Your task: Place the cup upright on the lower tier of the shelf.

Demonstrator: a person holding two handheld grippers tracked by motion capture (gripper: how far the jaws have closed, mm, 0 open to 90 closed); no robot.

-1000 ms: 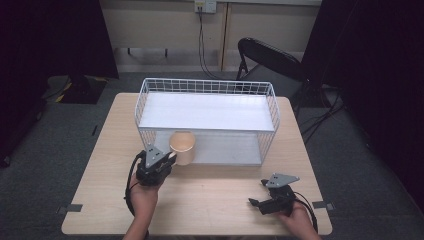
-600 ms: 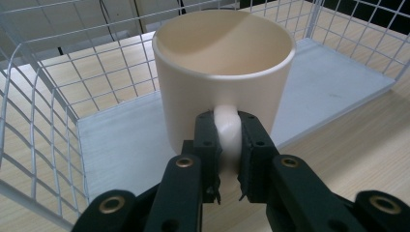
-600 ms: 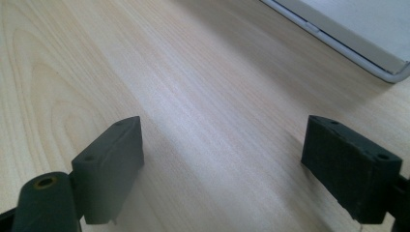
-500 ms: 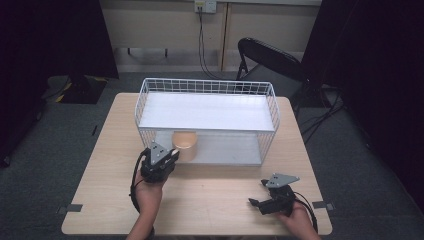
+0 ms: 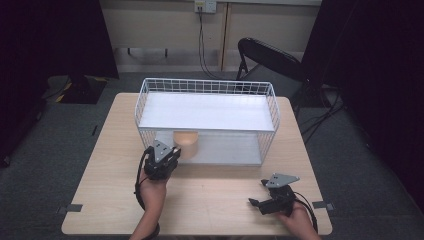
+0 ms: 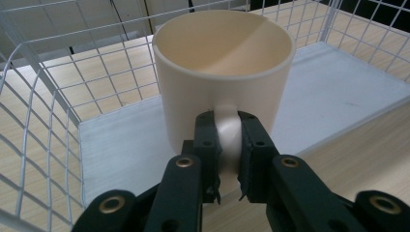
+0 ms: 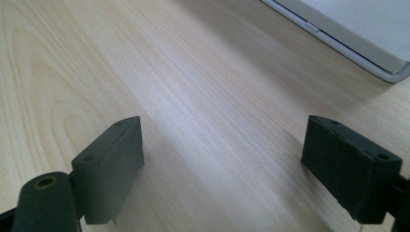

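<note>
A cream mug [image 6: 225, 72] stands upright, and my left gripper [image 6: 227, 140] is shut on its handle. In the high view the mug [image 5: 186, 142] sits just inside the open front of a white wire basket shelf [image 5: 207, 89], under its top board, with the left gripper [image 5: 162, 157] right in front of it. Inside, the mug is over the shelf's white bottom tray [image 6: 333, 92]. My right gripper [image 5: 260, 202] rests near the table's front right edge, its jaws wide open over bare wood [image 7: 222, 159].
The light wooden table [image 5: 115, 150] carries the wire shelf across its far half. A black folding chair [image 5: 270, 57] stands behind the table. A corner of the white tray [image 7: 382, 53] lies ahead of the right gripper. Wire walls close in around the mug.
My left gripper has carried the mug away from me, from just outside the shelf's front to under its top board. The right gripper has stayed put.
</note>
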